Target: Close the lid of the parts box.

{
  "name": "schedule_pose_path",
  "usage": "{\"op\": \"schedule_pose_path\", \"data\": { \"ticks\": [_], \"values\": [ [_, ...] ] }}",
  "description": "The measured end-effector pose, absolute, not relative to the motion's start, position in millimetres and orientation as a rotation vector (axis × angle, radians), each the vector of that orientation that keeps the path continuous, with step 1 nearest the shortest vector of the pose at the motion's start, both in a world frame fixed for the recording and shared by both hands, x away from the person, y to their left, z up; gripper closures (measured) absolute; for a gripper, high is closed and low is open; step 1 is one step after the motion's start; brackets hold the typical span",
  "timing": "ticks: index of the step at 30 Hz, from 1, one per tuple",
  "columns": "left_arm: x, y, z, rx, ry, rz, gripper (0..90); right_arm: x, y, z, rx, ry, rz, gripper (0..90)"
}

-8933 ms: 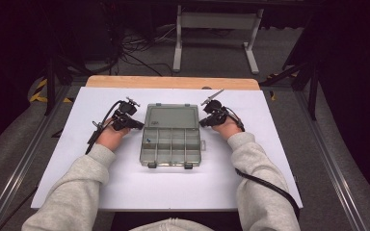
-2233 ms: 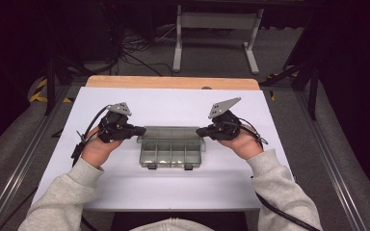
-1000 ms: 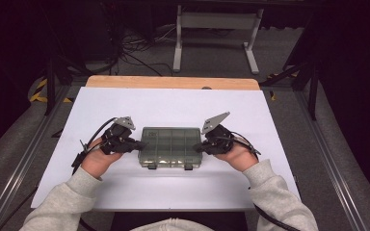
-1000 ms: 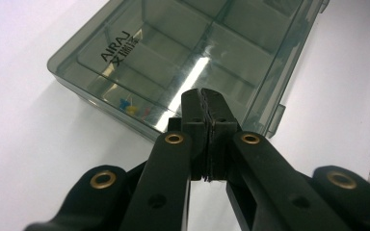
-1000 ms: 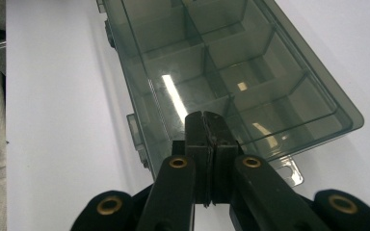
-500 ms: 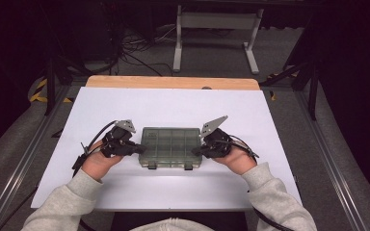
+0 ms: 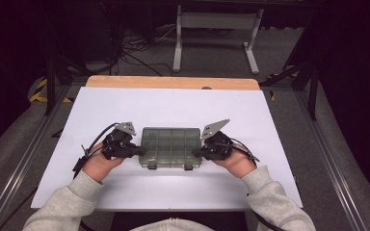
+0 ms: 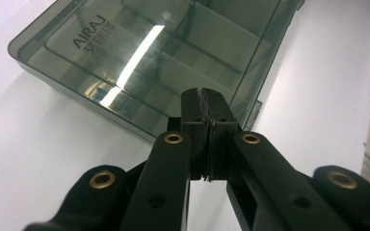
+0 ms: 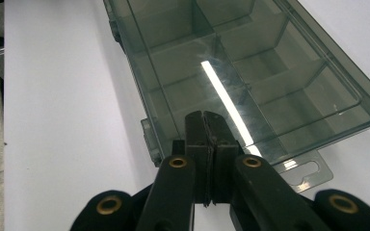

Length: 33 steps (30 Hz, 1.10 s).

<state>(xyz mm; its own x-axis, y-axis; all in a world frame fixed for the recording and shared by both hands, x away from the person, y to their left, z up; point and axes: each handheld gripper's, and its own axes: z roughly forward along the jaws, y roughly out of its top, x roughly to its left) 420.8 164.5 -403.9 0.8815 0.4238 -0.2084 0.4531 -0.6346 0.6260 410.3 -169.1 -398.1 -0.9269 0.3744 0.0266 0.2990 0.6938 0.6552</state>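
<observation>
A smoky see-through compartment box (image 7: 171, 146) lies flat on the white table (image 7: 173, 106), lid down, latches toward the person. My left gripper (image 7: 142, 150) is at the box's left end and my right gripper (image 7: 196, 153) at its right end. In the left gripper view the jaws are pressed together, and the left gripper (image 8: 207, 98) reaches over the edge of the box (image 8: 125, 53). The right gripper view has the right gripper (image 9: 204, 120) likewise shut, over the rim of the box (image 9: 250, 62) near a hang tab (image 9: 303, 173). Neither gripper holds anything.
The table's far edge is a wooden strip (image 7: 173, 83). Beyond it on the floor stand a metal frame (image 7: 212, 29) and loose cables (image 7: 130, 53). Bare white surface lies all around the box.
The box's lid, open at first, has come down. Both hands and the box have shifted toward the person. Over the last second almost nothing moves.
</observation>
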Motion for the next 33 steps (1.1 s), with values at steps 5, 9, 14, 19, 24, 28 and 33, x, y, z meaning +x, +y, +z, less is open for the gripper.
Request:
{"op": "schedule_pose_path", "data": {
  "ticks": [5, 9, 14, 19, 24, 28, 33],
  "values": [
    [417, 161, -406, 2.342, 0.604, -0.051, 89.7, 408, -170, -399, 0.574, 2.776, 1.059, 89.8],
    [415, 161, -406, 2.347, 0.602, -0.033, 89.8, 405, -172, -401, 0.587, 2.762, 1.075, 90.0],
    [412, 159, -411, 2.348, 0.614, -0.016, 90.0, 401, -171, -406, 0.611, 2.757, 1.064, 90.0],
    [410, 158, -411, 2.355, 0.609, 0.017, 89.9, 401, -172, -407, 0.621, 2.746, 1.079, 90.0],
    [408, 160, -411, 2.334, 0.603, 0.027, 87.4, 401, -171, -406, 0.610, 2.749, 1.075, 89.3],
    [406, 164, -409, 2.301, 0.606, 0.038, 72.7, 401, -174, -405, 0.608, 2.723, 1.104, 81.5],
    [403, 172, -407, 2.229, 0.616, 0.008, 52.9, 399, -177, -400, 0.608, 2.684, 1.169, 66.3]
  ]
}}
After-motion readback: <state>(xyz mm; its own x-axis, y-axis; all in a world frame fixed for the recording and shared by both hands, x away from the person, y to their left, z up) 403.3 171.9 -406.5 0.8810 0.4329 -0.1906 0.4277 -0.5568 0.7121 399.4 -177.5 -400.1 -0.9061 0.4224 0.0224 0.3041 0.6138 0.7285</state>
